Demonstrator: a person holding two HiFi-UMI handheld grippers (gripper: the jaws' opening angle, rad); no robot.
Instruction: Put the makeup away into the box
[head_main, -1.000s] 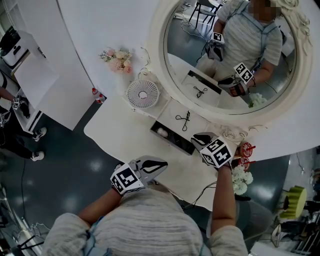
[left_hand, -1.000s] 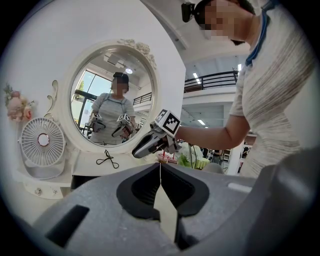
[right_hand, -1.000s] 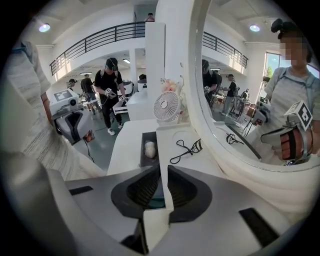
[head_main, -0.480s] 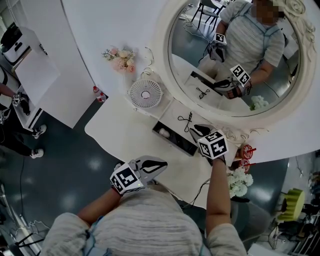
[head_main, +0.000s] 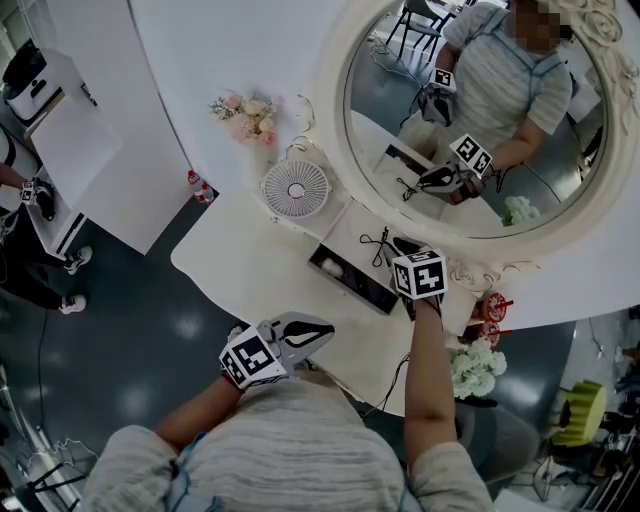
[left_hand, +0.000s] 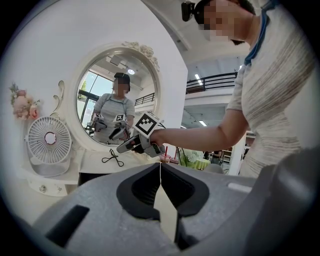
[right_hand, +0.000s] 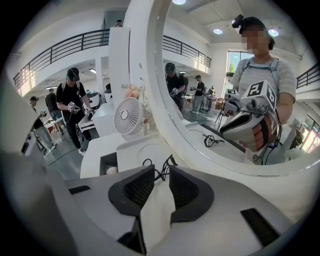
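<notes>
A black eyelash curler (head_main: 374, 243) lies on the lid of a white box (head_main: 352, 238) in front of the round mirror. The box's dark drawer (head_main: 350, 277) stands pulled out with a pale puff (head_main: 329, 267) inside. My right gripper (head_main: 398, 244) is open and empty, its tips right at the curler (right_hand: 168, 162), which lies just ahead of the jaws. My left gripper (head_main: 325, 327) hangs shut and empty near the table's front edge, away from the box. The left gripper view shows the curler (left_hand: 114, 159) and the right gripper (left_hand: 121, 148) over it.
A small white fan (head_main: 294, 187) stands left of the box, pink flowers (head_main: 248, 114) behind it. The oval mirror (head_main: 470, 130) rises just behind the box. A red cup with straws (head_main: 492, 304) and white flowers (head_main: 468, 368) stand at the table's right end.
My right gripper has moved away from the table's front edge, up over the box to the eyelash curler. The left gripper has stayed put.
</notes>
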